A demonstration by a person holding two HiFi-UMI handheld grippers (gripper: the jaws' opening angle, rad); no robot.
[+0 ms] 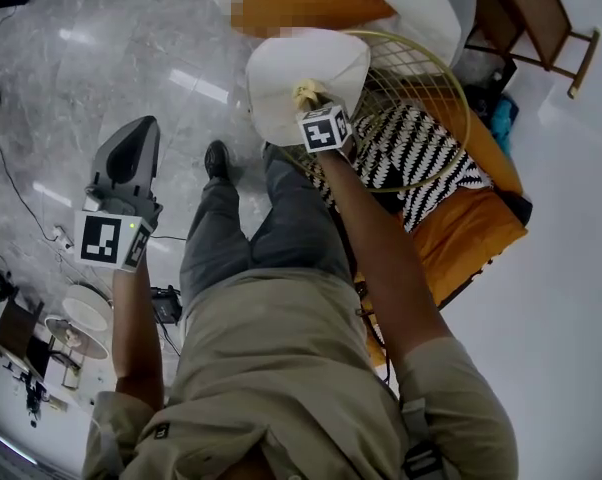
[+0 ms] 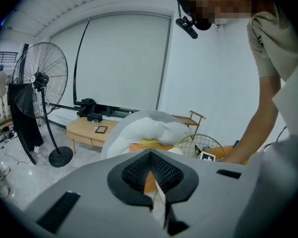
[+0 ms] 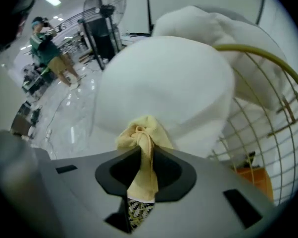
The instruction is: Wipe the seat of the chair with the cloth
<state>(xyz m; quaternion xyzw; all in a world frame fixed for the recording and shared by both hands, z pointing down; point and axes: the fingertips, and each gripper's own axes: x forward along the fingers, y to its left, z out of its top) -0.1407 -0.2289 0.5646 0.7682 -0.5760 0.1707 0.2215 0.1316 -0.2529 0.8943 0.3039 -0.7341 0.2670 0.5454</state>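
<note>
The chair's round white seat cushion (image 1: 301, 63) (image 3: 169, 88) rests in a gold wire frame (image 1: 426, 68) (image 3: 260, 113). My right gripper (image 1: 313, 103) (image 3: 141, 165) is shut on a bunched yellow cloth (image 1: 303, 90) (image 3: 140, 138), and the cloth presses against the near edge of the white cushion. The left gripper (image 1: 133, 133) (image 2: 151, 182) hangs over the floor to the left of the chair, shut with nothing in it. From the left gripper view the chair's white cushion (image 2: 149, 130) shows ahead.
A black-and-white zigzag cushion (image 1: 426, 153) lies on an orange pad (image 1: 476, 228) beside the chair. A standing fan (image 2: 40, 81) and a low wooden table (image 2: 87, 130) stand behind. Cables and a fan base (image 1: 81, 313) lie on the marble floor (image 1: 131, 48).
</note>
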